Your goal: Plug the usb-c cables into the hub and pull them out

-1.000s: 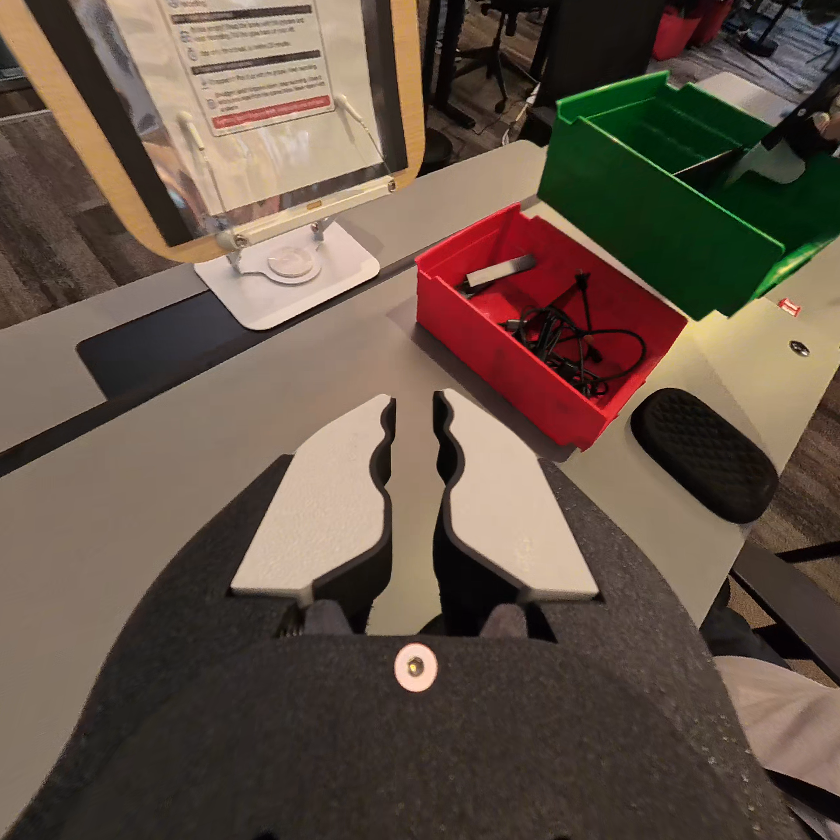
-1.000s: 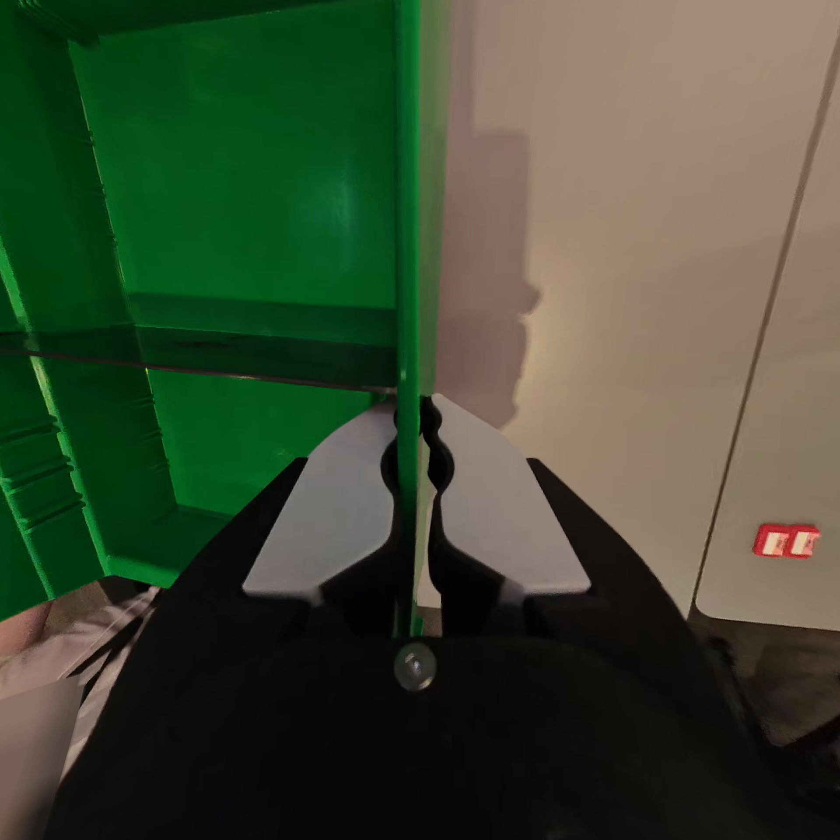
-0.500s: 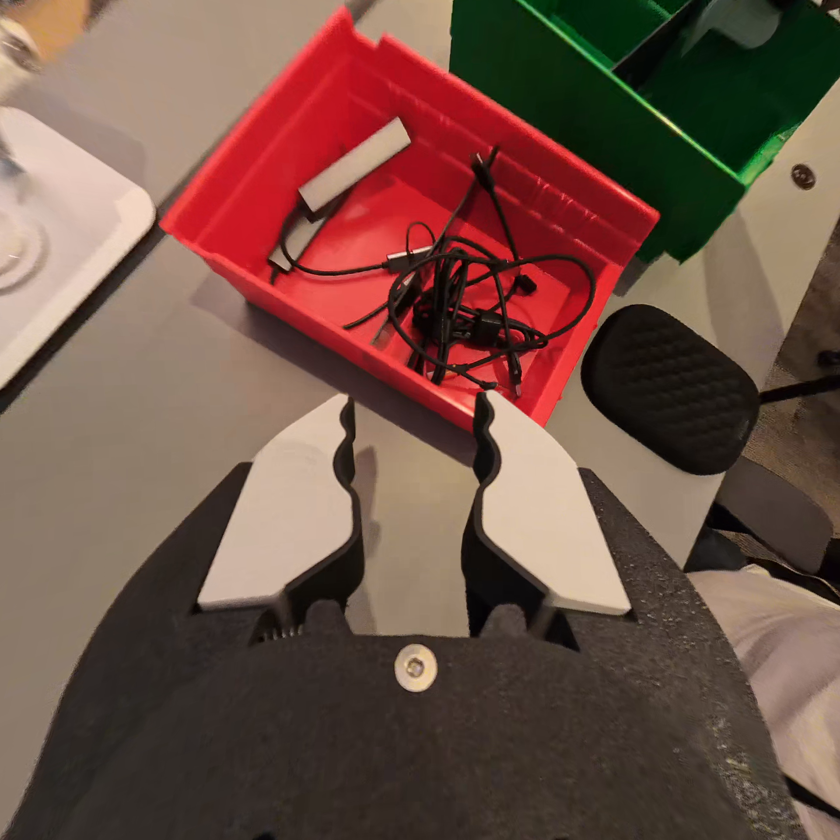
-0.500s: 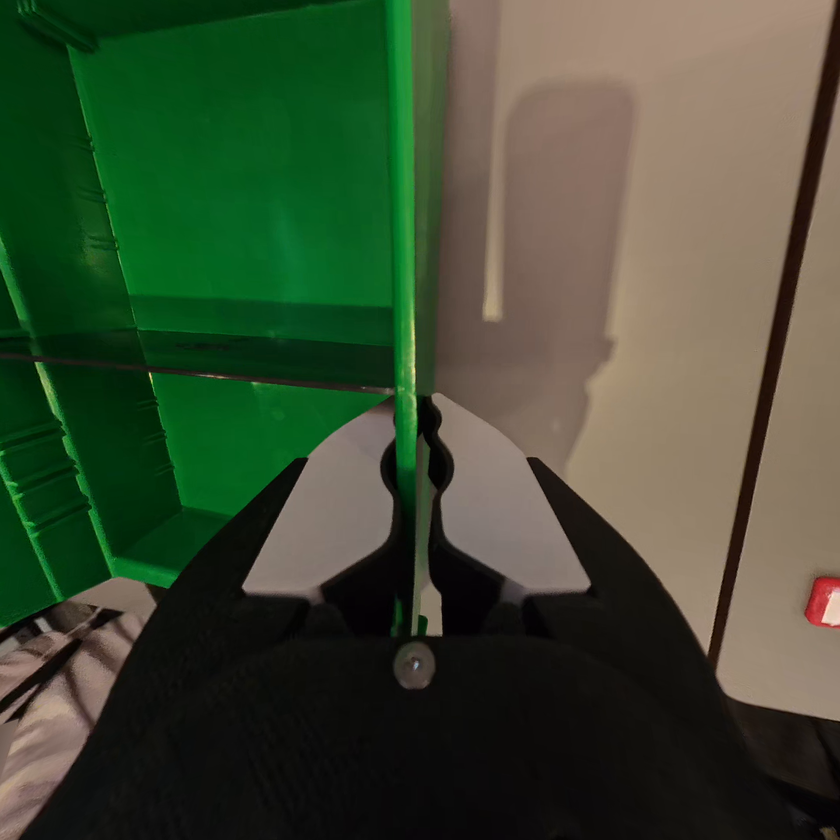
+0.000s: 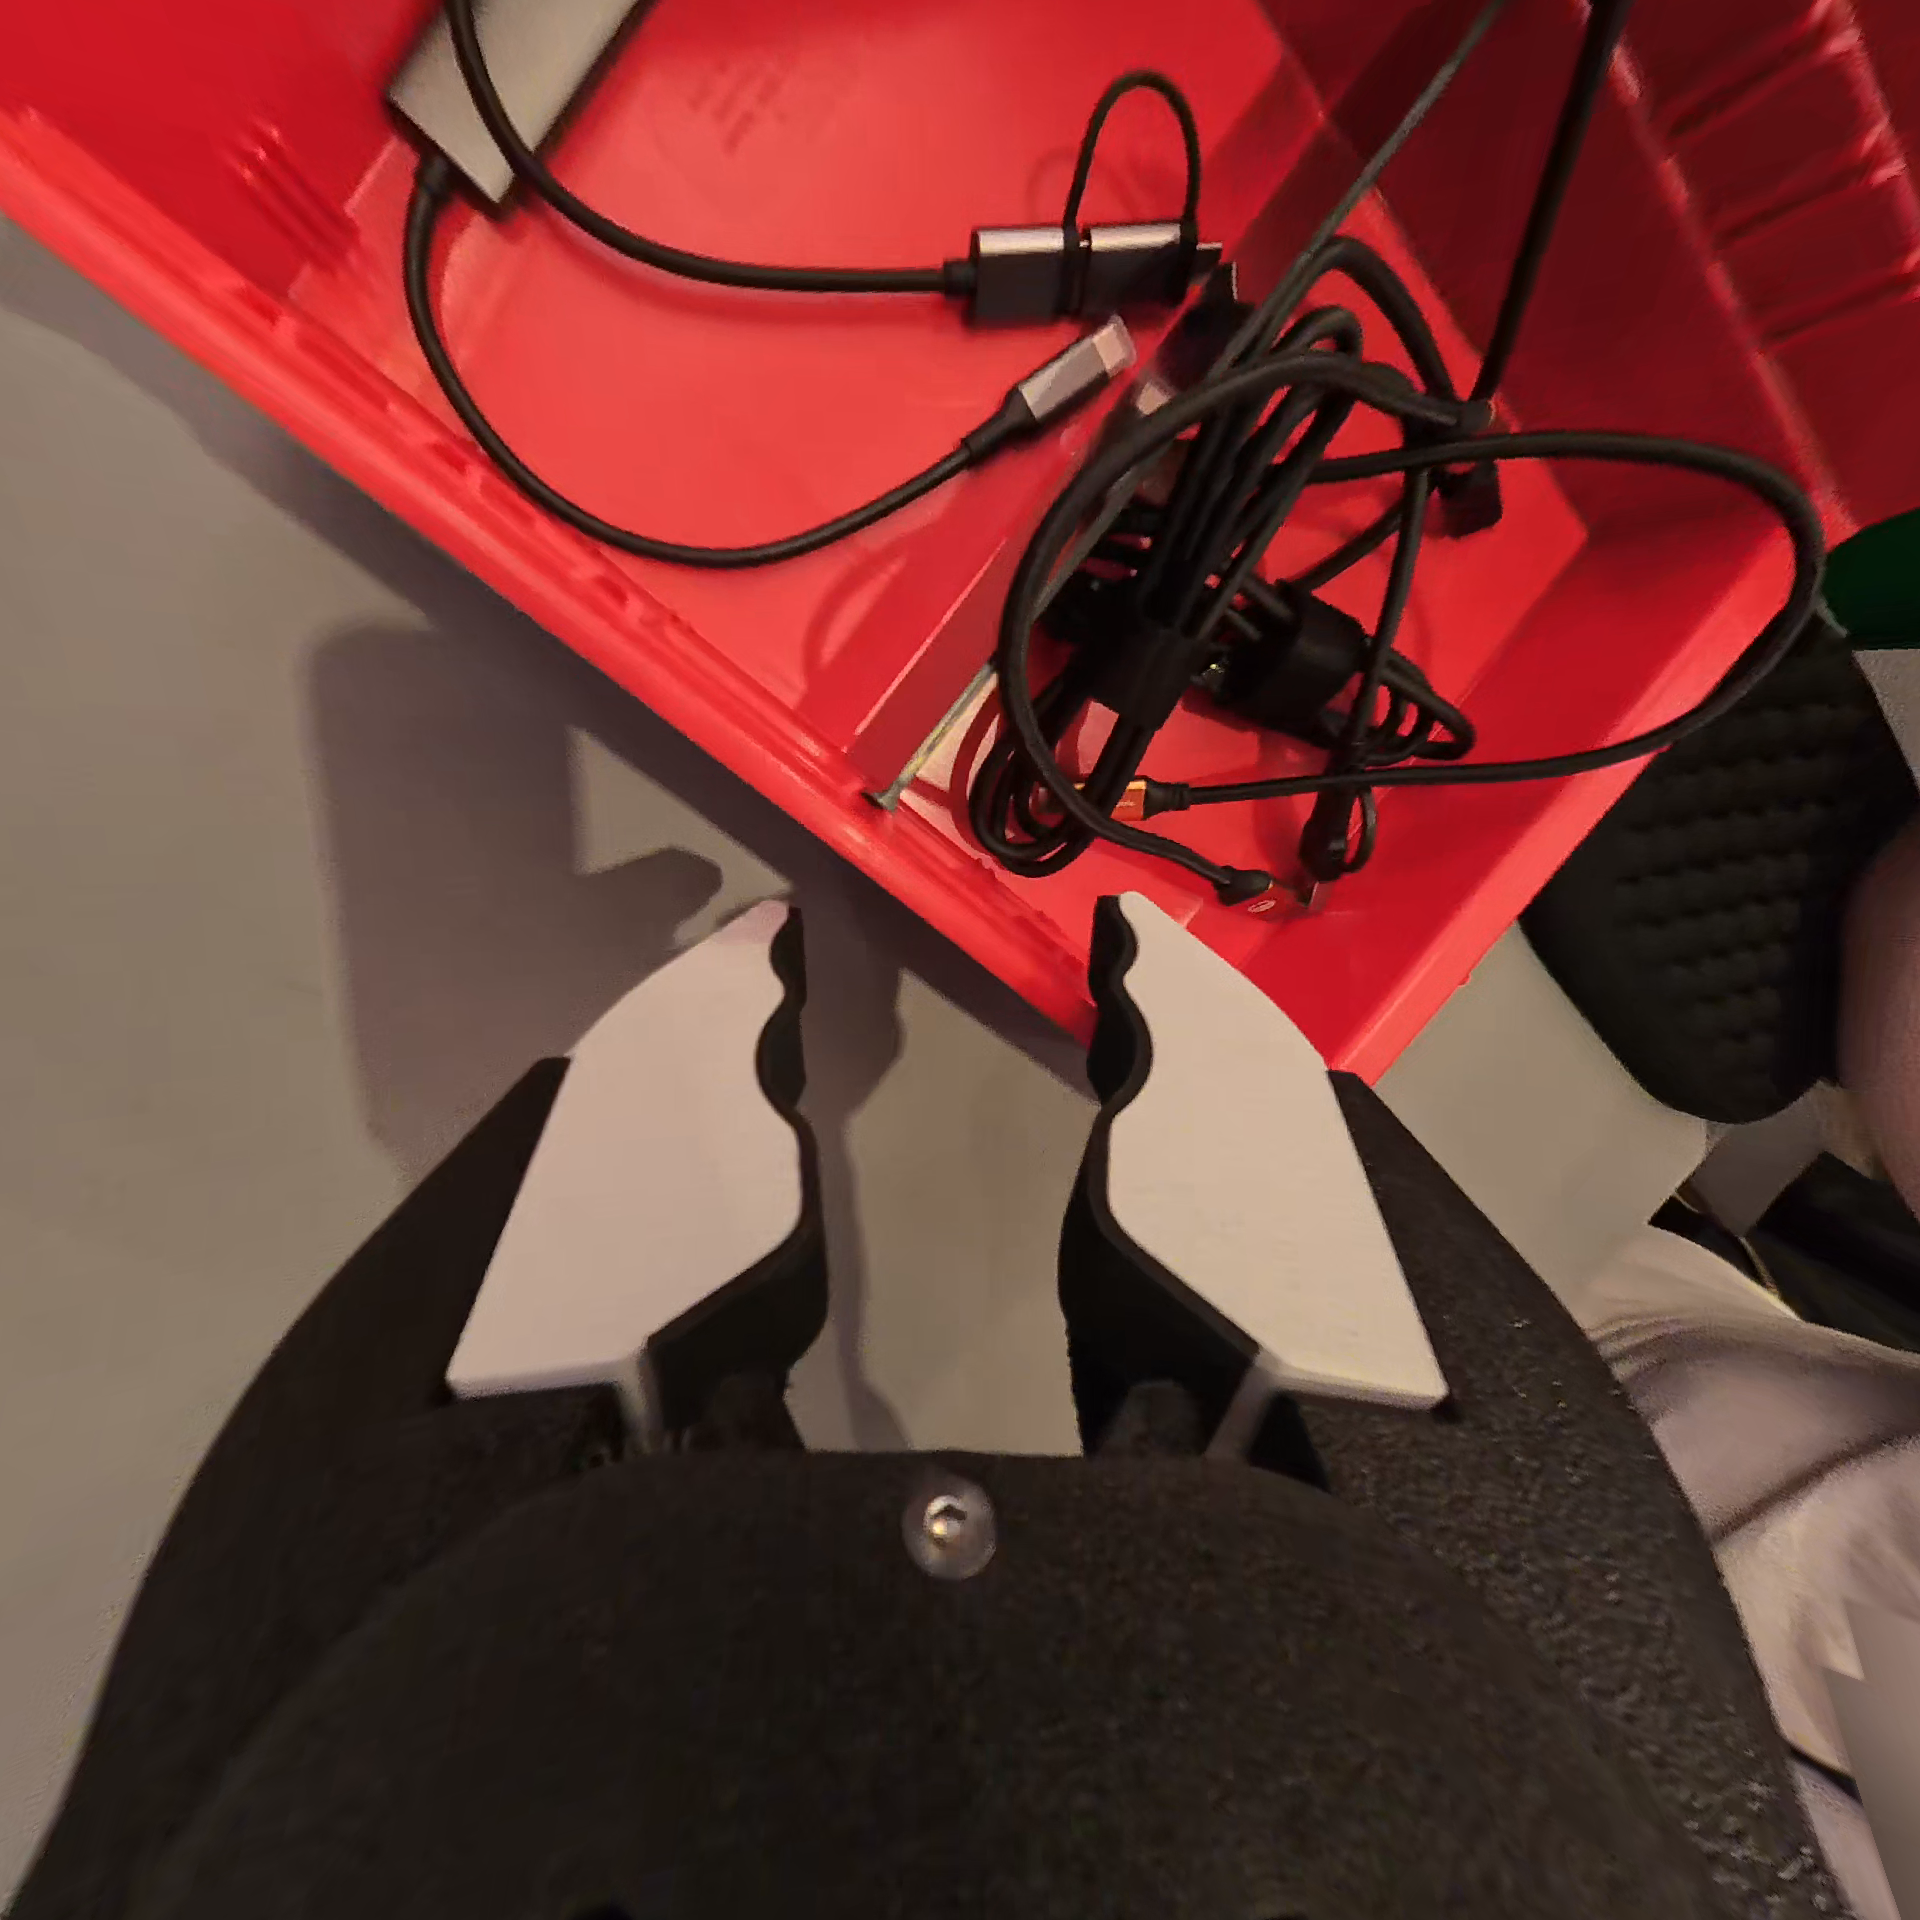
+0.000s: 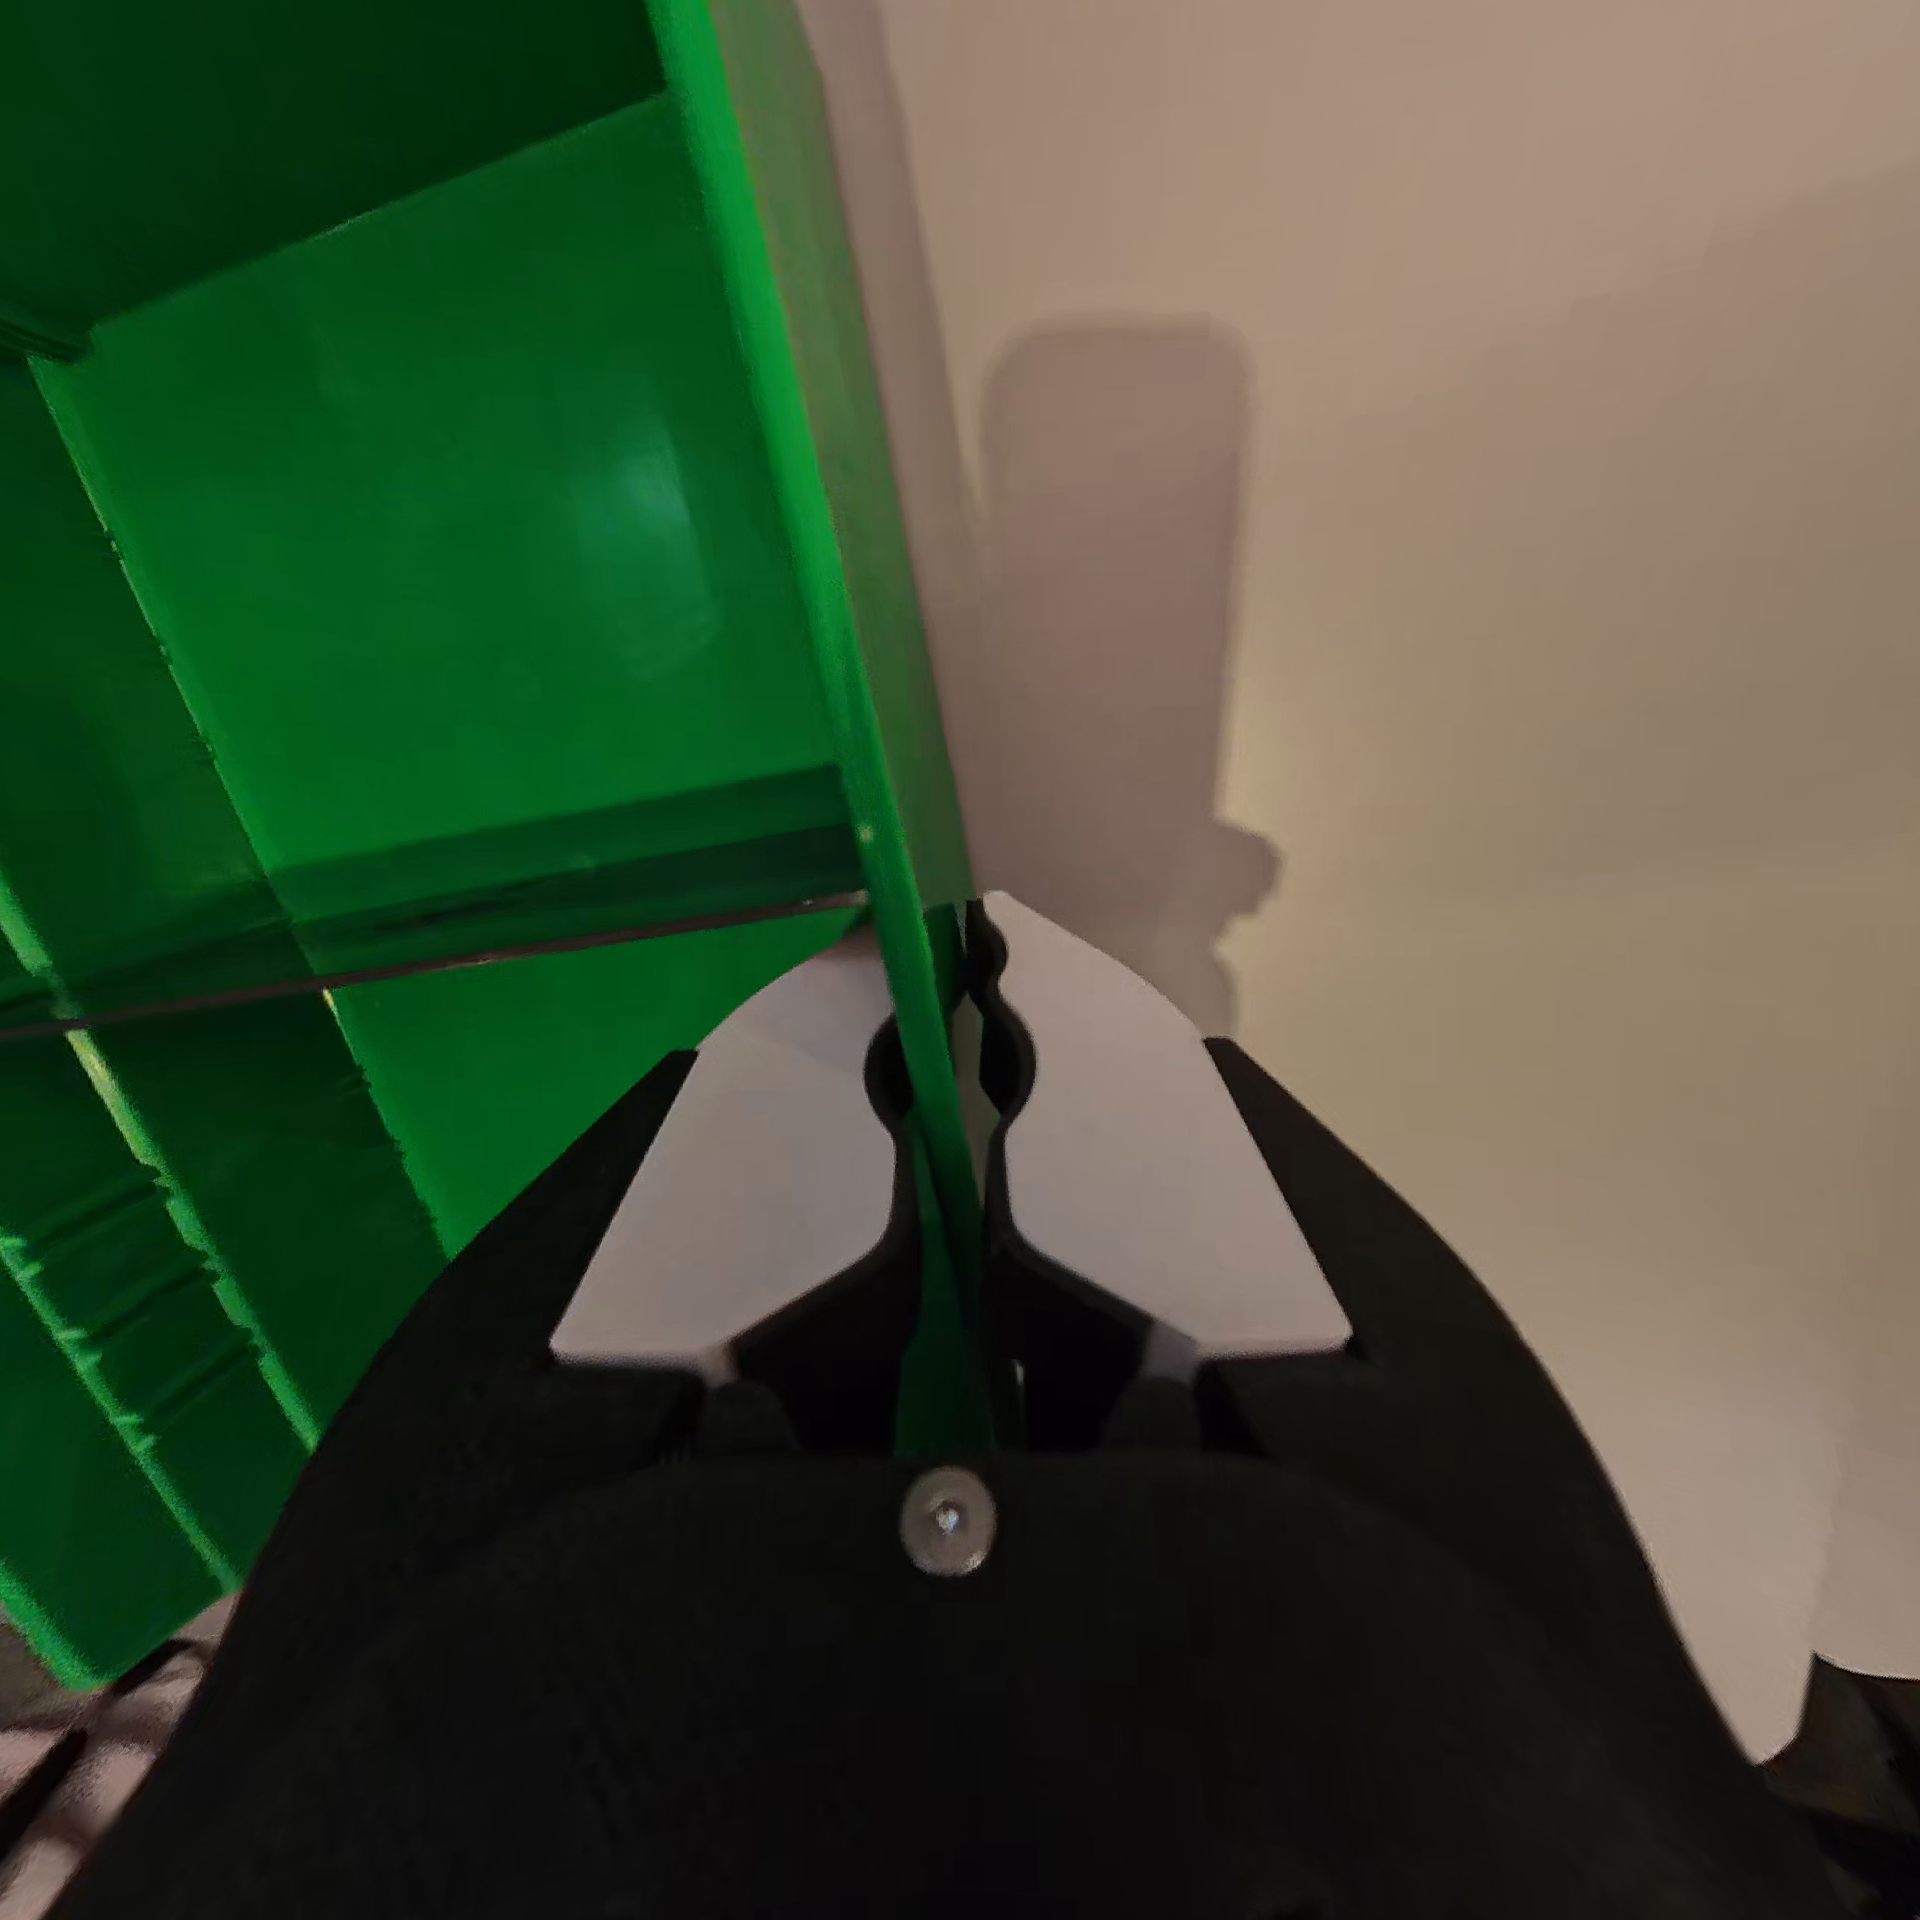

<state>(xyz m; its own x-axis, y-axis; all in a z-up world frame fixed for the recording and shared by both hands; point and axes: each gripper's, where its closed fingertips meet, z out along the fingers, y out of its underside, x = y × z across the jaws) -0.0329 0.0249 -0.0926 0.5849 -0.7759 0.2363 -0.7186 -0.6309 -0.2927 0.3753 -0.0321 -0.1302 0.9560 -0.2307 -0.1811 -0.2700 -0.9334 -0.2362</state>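
In the left wrist view a red bin [image 5: 665, 644] holds a tangle of black usb-c cables [image 5: 1226, 623], a loose cable with a silver plug [image 5: 1070, 374] and a grey hub [image 5: 488, 114] at the top left. My left gripper [image 5: 945, 914] is open and empty, its fingertips at the bin's near wall, one on each side of the rim. In the right wrist view my right gripper [image 6: 935, 935] is shut on the side wall of a green bin [image 6: 821, 582].
A black textured pad [image 5: 1714, 894] lies right of the red bin on the grey table [image 5: 208, 831]. The green bin has empty compartments [image 6: 436, 540]. A person's light clothing [image 5: 1766, 1455] shows at the lower right. There is about 40 cm between the tips of the two grippers.
My left gripper has moved forward and down to the red bin's near wall and opened wider. My right gripper stays shut on the green bin's wall, which has tilted in view.
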